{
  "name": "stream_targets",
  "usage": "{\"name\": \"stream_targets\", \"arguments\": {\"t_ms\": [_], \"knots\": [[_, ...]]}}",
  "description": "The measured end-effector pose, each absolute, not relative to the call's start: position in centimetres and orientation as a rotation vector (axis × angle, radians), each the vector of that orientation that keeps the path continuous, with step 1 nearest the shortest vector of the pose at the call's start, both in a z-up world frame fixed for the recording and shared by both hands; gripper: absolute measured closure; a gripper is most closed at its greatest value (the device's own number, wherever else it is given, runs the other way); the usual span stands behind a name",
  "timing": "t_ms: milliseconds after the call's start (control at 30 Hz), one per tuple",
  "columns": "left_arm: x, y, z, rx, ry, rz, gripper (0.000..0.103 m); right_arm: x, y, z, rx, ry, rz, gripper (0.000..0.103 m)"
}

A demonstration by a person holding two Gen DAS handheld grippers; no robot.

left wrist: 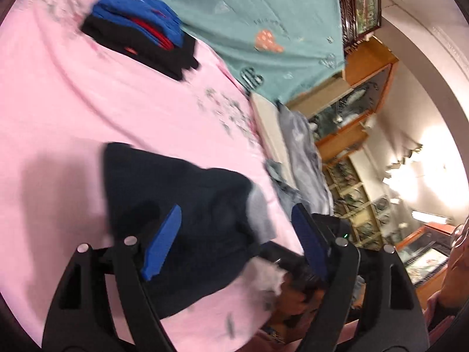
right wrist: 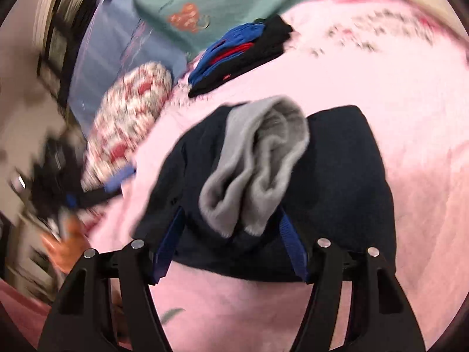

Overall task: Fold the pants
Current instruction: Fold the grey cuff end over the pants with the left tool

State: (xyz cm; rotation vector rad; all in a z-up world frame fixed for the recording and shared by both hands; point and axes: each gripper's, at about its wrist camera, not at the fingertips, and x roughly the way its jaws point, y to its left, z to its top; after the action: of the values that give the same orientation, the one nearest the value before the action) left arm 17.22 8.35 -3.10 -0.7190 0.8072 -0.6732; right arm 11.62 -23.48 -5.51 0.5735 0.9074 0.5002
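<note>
Dark navy pants (left wrist: 181, 205) lie folded in a bundle on the pink bed sheet (left wrist: 88, 111), with their grey lining (right wrist: 258, 164) turned out on top. My left gripper (left wrist: 236, 209) hovers open just above the bundle, its blue pads (left wrist: 162, 243) wide apart. In the right wrist view the pants (right wrist: 346, 176) fill the middle. My right gripper (right wrist: 231, 214) is open at the bundle's near edge, and the cloth covers its fingertips. The left gripper (right wrist: 88, 187) shows blurred at the left of that view.
A stack of folded blue, red and black clothes (left wrist: 140, 38) (right wrist: 240, 52) sits farther back on the sheet. A teal blanket (left wrist: 249, 14), a patterned pillow (right wrist: 129, 111) and loose grey clothes (left wrist: 296, 146) border the bed. Wooden cabinets (left wrist: 351, 111) stand beyond it.
</note>
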Motion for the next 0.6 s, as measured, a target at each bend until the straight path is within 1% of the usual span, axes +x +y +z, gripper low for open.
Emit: {"name": "stream_targets", "arguments": {"t_ms": [100, 133, 167, 267, 300, 367, 500, 600], "knots": [[15.6, 11.0, -3.9, -0.721, 0.8, -0.609, 0.022, 12.7, -23.5, -5.2, 0.65, 0.911, 0.538, 0.038], [15.4, 11.5, -4.1, -0.723, 0.798, -0.586, 0.021, 13.3, -22.9, -4.8, 0.63, 0.918, 0.531, 0.045], [15.3, 11.8, -4.2, -0.728, 0.798, -0.567, 0.021, 13.9, -22.1, -4.3, 0.57, 0.919, 0.505, 0.061], [14.6, 13.0, -4.5, -0.749, 0.783, -0.55, 0.021, 14.5, -19.3, -2.2, 0.37, 0.891, 0.493, 0.077], [14.3, 13.2, -4.7, -0.755, 0.777, -0.55, 0.021, 14.8, -18.1, -1.0, 0.311, 0.873, 0.52, 0.079], [14.1, 13.3, -4.2, -0.757, 0.759, -0.545, 0.021, 15.0, -17.1, 1.3, 0.29, 0.821, 0.607, 0.082], [13.2, 13.5, -2.8, -0.741, 0.714, -0.537, 0.021, 13.4, -19.8, 6.7, 0.411, 0.613, 0.754, 0.085], [12.9, 13.0, -2.3, -0.731, 0.698, -0.548, 0.018, 11.8, -23.4, 6.7, 0.508, 0.562, 0.676, 0.085]]}}
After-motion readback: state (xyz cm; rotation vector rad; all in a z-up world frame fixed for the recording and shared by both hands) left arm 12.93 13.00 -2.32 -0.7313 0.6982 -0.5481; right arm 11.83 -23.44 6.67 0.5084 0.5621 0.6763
